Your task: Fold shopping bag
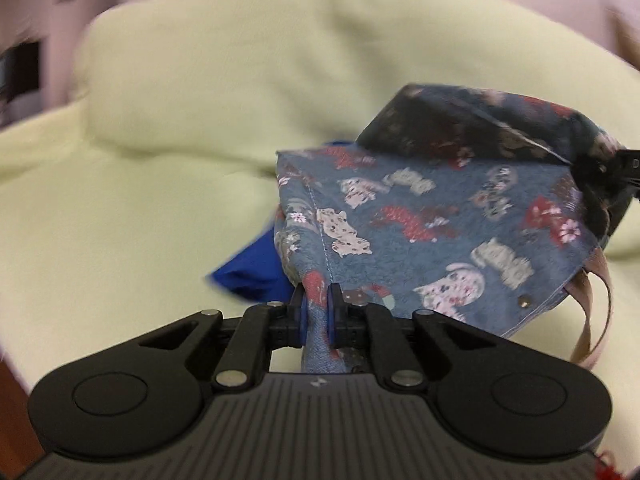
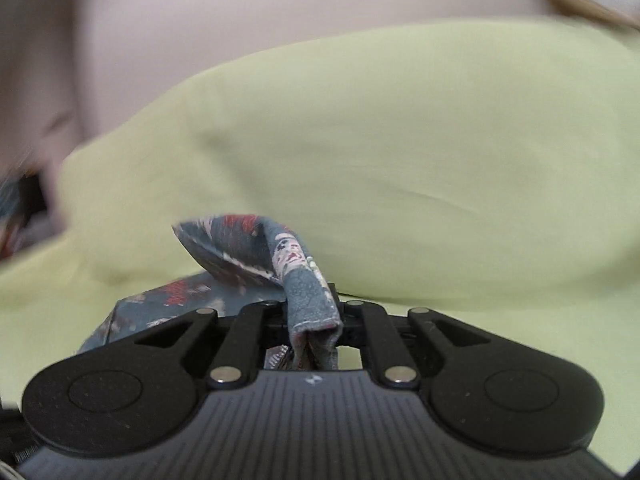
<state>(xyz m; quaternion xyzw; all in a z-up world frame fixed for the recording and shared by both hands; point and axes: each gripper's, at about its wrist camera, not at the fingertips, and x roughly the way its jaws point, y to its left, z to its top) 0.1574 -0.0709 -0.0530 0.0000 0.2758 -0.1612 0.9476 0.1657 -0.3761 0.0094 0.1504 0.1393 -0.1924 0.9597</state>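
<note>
left hand-held gripper (image 1: 316, 304): clamped on near edge of the shopping bag (image 1: 420, 216)
right hand-held gripper (image 2: 312, 312): pinching a bunched bag corner, lifted
bag: blue cat-print fabric, partly raised over the bed (image 1: 120, 200), far flap folded over
handle (image 1: 596, 312): pink strap hanging right
blue cloth (image 1: 252, 272): under bag's left edge

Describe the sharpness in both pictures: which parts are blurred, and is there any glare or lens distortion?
Left wrist view: the left gripper is sharp, the cat-print shopping bag smears toward the right gripper, and the pale green cushion bulges from fisheye distortion. Right wrist view: the right gripper and pinched bag corner are sharp, the left edge streaks; no glare.
</note>
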